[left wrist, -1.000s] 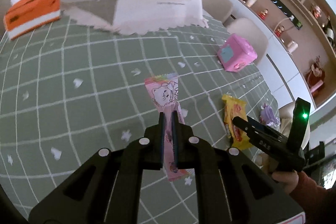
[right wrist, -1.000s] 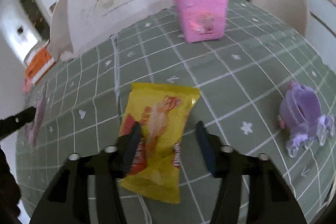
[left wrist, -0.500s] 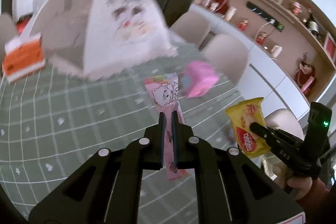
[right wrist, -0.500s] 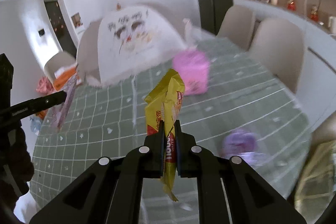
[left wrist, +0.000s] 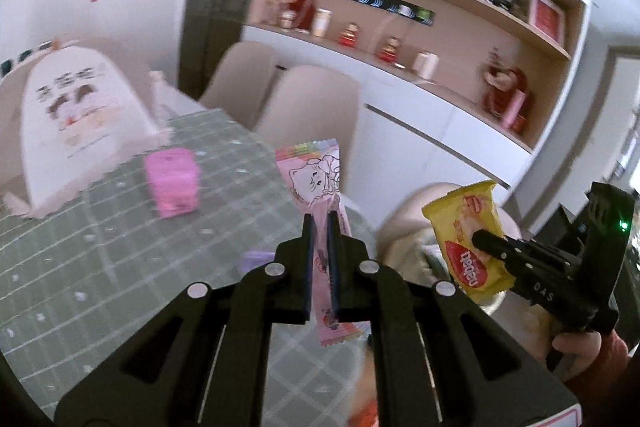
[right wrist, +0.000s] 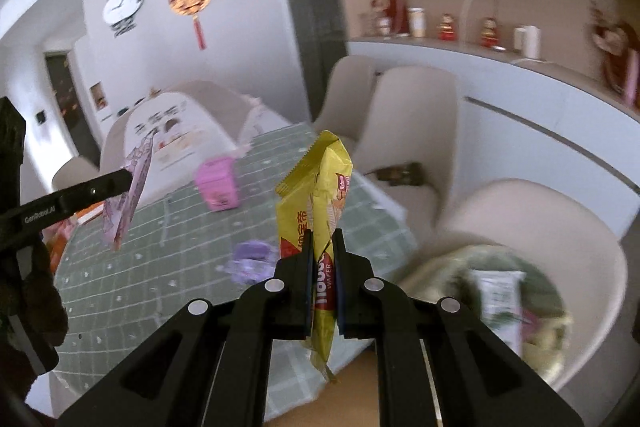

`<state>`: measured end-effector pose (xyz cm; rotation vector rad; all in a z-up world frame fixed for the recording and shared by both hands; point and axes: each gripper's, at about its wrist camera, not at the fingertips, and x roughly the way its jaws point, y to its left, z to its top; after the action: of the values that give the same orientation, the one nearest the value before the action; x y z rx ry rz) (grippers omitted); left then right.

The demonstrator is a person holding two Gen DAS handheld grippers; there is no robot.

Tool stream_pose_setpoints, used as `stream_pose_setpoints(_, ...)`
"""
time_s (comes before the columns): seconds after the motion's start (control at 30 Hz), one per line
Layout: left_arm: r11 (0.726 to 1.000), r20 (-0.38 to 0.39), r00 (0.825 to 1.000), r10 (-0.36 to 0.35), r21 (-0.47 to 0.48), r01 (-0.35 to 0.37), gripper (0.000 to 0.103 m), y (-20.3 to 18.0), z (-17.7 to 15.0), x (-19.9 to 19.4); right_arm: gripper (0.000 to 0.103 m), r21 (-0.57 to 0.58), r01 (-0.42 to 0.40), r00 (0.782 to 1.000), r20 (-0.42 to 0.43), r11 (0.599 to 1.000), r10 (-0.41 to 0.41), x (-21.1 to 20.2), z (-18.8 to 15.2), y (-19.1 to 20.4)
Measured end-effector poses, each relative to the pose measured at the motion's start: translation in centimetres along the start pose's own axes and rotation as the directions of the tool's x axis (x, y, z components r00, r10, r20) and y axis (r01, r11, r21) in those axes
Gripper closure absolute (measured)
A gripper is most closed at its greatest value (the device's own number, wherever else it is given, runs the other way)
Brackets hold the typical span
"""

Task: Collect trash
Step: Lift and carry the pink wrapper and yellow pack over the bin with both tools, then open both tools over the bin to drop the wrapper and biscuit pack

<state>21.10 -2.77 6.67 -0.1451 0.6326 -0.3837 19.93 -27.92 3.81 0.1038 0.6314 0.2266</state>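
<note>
We log the left gripper [left wrist: 320, 223] clamped on the pink wrapper [left wrist: 316, 179], held above the green table [left wrist: 100, 267]. The right gripper [right wrist: 322, 241] pinches the yellow wafer wrapper [right wrist: 320, 195] (its jaws just closed), also in the air.

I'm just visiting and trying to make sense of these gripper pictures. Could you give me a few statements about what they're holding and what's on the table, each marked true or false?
1. The left gripper is clamped on a pink wrapper. True.
2. The right gripper is open and holds nothing. False: it is shut on a yellow wafer packet.
3. A pink box stands on the green checked tablecloth. True.
4. Both wrappers lie flat on the table. False: both are held up in the air.
5. A purple toy sits on the tablecloth. True.
</note>
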Motion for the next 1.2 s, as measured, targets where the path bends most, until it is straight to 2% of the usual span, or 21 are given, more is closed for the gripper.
stream_pose_setpoints(0.23, 0.991, -0.066, 0.989, -0.133, -0.004, 0.133, 0.097, -7.7, -1.2, 5.0, 0.093, 0.039, 0.072, 0.997, 0.021, 0.997, -0.072, -4.1, -1.7, -7.9)
stream_pose_setpoints(0.47, 0.967, -0.174, 0.951, -0.255, -0.046, 0.25, 0.097, -14.6, -3.3, 12.1, 0.093, 0.105, 0.147, 0.989, 0.01, 0.984, -0.148, -6.5, -3.5, -15.3)
stream_pose_setpoints(0.57, 0.959, -0.22, 0.934, -0.283, -0.052, 0.278, 0.097, -16.9, -4.0, 14.9, 0.093, 0.132, 0.169, 0.985, -0.001, 0.977, -0.171, -7.1, -4.3, -17.9)
stream_pose_setpoints(0.67, 0.955, -0.243, 0.925, -0.292, -0.028, 0.294, 0.097, -18.9, -4.6, 17.8, 0.093, 0.15, 0.187, 0.982, -0.01, 0.971, -0.187, -7.3, -4.9, -19.8)
stream_pose_setpoints(0.7, 0.954, -0.253, 0.921, -0.296, -0.029, 0.299, 0.095, -19.4, -4.7, 18.7, 0.093, 0.162, 0.19, 0.982, -0.015, 0.968, -0.19, -7.2, -5.2, -20.6)
stream_pose_setpoints(0.8, 0.951, -0.283, 0.908, -0.308, -0.053, 0.306, 0.074, -20.2, -4.9, 20.7, 0.093, 0.192, 0.19, 0.982, -0.024, 0.963, -0.189, -6.9, -5.7, -21.8)
stream_pose_setpoints(0.93, 0.958, -0.268, 0.921, -0.283, -0.042, 0.283, 0.064, -19.5, -4.8, 20.8, 0.093, 0.215, 0.169, 0.986, -0.038, 0.962, -0.165, -5.8, -6.2, -22.7)
stream_pose_setpoints(0.97, 0.96, -0.26, 0.924, -0.279, -0.053, 0.275, 0.063, -19.2, -4.7, 20.7, 0.093, 0.215, 0.163, 0.987, -0.04, 0.963, -0.158, -5.6, -6.3, -22.6)
stream_pose_setpoints(1.07, 0.964, -0.251, 0.93, -0.267, -0.08, 0.255, 0.053, -18.2, -4.8, 20.1, 0.093, 0.21, 0.146, 0.989, -0.046, 0.967, -0.14, -4.3, -6.1, -22.4)
stream_pose_setpoints(1.2, 0.974, -0.256, 0.94, -0.225, -0.07, 0.215, 0.049, -16.5, -5.1, 18.7, 0.093, 0.212, 0.13, 0.991, -0.049, 0.969, -0.122, -2.7, -5.6, -21.6)
